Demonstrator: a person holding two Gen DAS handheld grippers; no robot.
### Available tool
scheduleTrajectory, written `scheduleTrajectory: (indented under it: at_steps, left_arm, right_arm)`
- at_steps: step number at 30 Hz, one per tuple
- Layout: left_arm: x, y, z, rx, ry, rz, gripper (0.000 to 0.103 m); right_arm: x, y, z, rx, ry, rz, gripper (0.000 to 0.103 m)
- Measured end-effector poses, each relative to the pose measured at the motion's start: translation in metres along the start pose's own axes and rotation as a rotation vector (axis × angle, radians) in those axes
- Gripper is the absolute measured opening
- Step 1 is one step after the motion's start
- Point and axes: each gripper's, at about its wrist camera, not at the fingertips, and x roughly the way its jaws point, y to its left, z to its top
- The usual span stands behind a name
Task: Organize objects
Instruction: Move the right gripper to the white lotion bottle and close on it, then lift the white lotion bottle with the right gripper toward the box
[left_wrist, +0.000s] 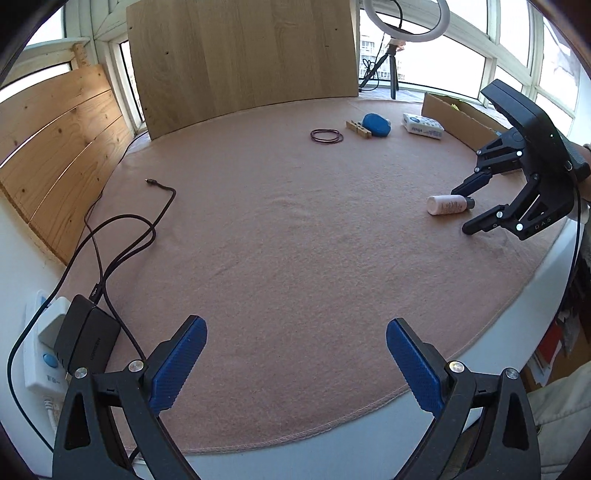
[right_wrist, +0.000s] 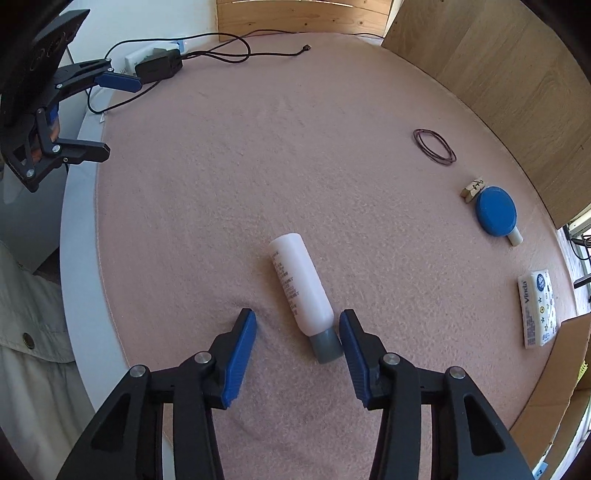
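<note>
So the right gripper (right_wrist: 297, 326) is spread wide, straddling the grey-capped end of the white bottle (right_wrist: 300, 286) lying flat on the pink cloth (right_wrist: 221, 184); one pad is basically at the cap; close off-centre and I bet it rolls or squirts out; left gripper (left_wrist: 295, 358) hangs open, empty, well apart.

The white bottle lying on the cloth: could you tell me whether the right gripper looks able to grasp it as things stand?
Probably yes. The right gripper is open, with the white bottle lying between its fingers, grey cap nearest. Nothing on the pink cloth blocks it.
</note>
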Motion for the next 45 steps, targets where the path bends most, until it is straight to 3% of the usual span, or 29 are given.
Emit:
scheduleTrajectory:
  at_steps: [4,7,12,20,27,32,34,36,38,40,45]
  left_arm:
    - [-0.005,0.002,0.006,-0.056,0.017,0.054,0.100]
    - [-0.012,0.008,0.012,-0.138,0.034,0.110,0.100]
    - [-0.026,0.026,0.018,-0.283,0.027,0.115,0.100]
    - [-0.023,0.031,0.020,-0.278,0.026,0.132,0.100]
    - [-0.009,0.028,0.027,-0.263,0.018,0.111,0.100]
    - [0.006,0.008,0.030,-0.121,-0.025,-0.024,0.100]
    - [0.012,-0.012,0.029,0.009,-0.038,-0.126,0.100]
    - [0.017,-0.037,0.026,0.169,-0.029,-0.179,0.099]
    - [0.027,-0.060,0.024,0.303,0.003,-0.215,0.093]
    - [0.038,-0.077,0.022,0.376,0.047,-0.253,0.077]
    - [0.051,-0.093,0.026,0.399,0.063,-0.383,0.059]
  right_arm:
    - [0.000,0.006,0.003,0.018,-0.005,0.031,0.018]
    - [0.001,0.012,0.008,0.022,-0.015,0.018,0.018]
    - [0.006,0.031,0.023,-0.036,-0.026,0.071,0.018]
    - [0.013,0.053,0.045,-0.169,-0.031,0.130,0.018]
    - [0.012,0.054,0.045,-0.222,-0.023,0.144,0.018]
    - [0.012,0.063,0.045,-0.361,-0.012,0.184,0.018]
    - [0.011,0.064,0.044,-0.424,-0.006,0.197,0.018]
    - [0.010,0.065,0.041,-0.491,0.000,0.214,0.018]
    - [0.011,0.064,0.041,-0.546,0.014,0.247,0.018]
    - [0.009,0.064,0.037,-0.596,0.023,0.264,0.018]
    - [0.008,0.065,0.030,-0.669,0.017,0.290,0.018]
